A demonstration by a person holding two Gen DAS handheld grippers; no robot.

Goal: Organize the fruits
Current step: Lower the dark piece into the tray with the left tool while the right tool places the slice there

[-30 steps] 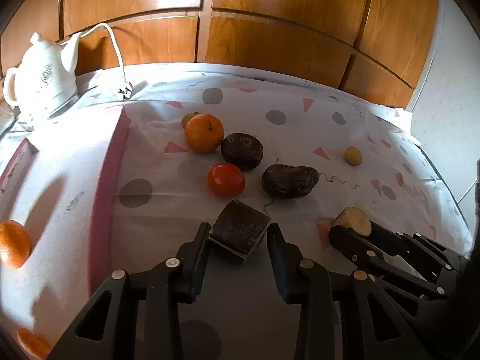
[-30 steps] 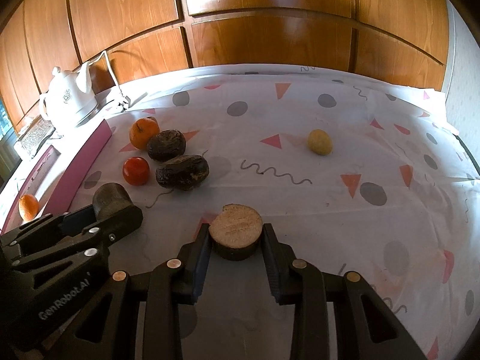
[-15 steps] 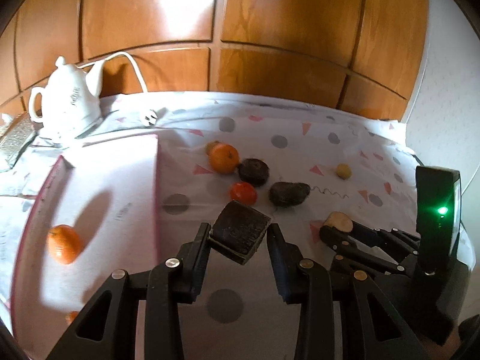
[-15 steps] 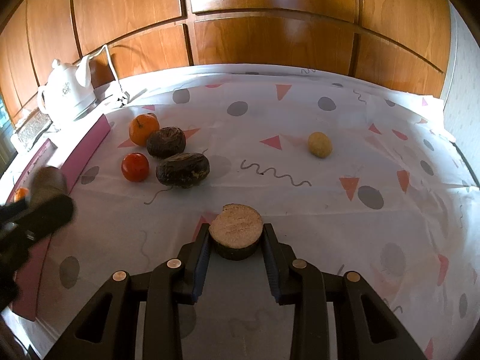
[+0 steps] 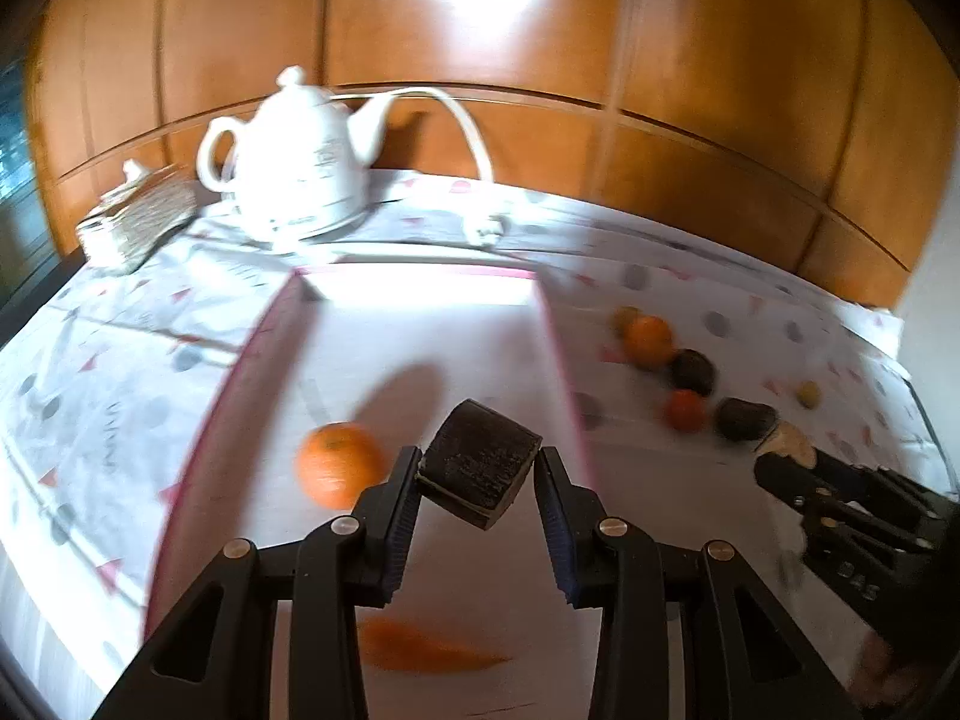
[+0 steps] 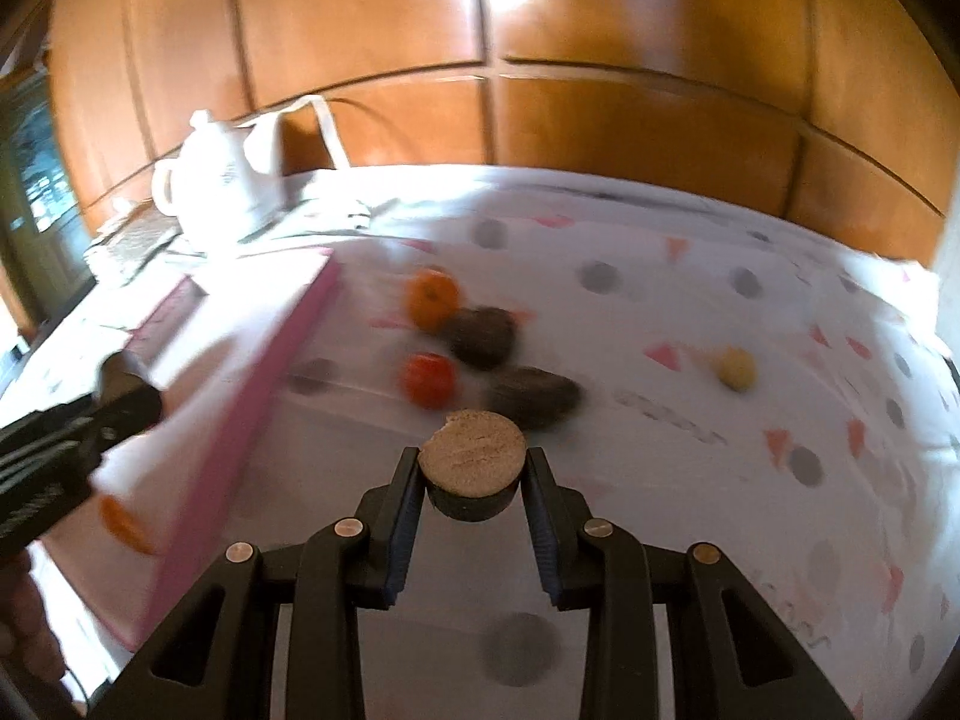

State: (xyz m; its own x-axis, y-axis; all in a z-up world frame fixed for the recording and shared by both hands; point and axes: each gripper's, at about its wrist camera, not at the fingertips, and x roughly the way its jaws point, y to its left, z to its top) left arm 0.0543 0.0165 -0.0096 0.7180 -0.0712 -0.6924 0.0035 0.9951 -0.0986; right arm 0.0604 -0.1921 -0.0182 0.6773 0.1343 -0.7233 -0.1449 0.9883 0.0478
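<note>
My left gripper point(image 5: 477, 483) is shut on a dark brown fruit half point(image 5: 480, 462) and holds it above the pink-rimmed white tray point(image 5: 420, 336). An orange point(image 5: 339, 471) lies in the tray; a second orange point(image 5: 420, 654) shows blurred near the front. My right gripper point(image 6: 471, 480) is shut on the other fruit half point(image 6: 474, 465), cut face up, above the tablecloth right of the tray point(image 6: 288, 348). On the cloth lie an orange point(image 6: 431, 297), a tomato point(image 6: 429, 379), two dark fruits point(image 6: 483, 330) point(image 6: 534, 396) and a small yellow fruit point(image 6: 735, 367).
A white teapot point(image 5: 300, 168) with a cord and plug stands behind the tray. A woven box point(image 5: 138, 222) sits at the far left. Wooden panels point(image 6: 540, 72) back the table. The left gripper shows in the right wrist view point(image 6: 129, 399).
My left gripper has swung left with its fruit half, from over the cloth to over the tray. My right gripper has moved left toward the tray, still holding its half.
</note>
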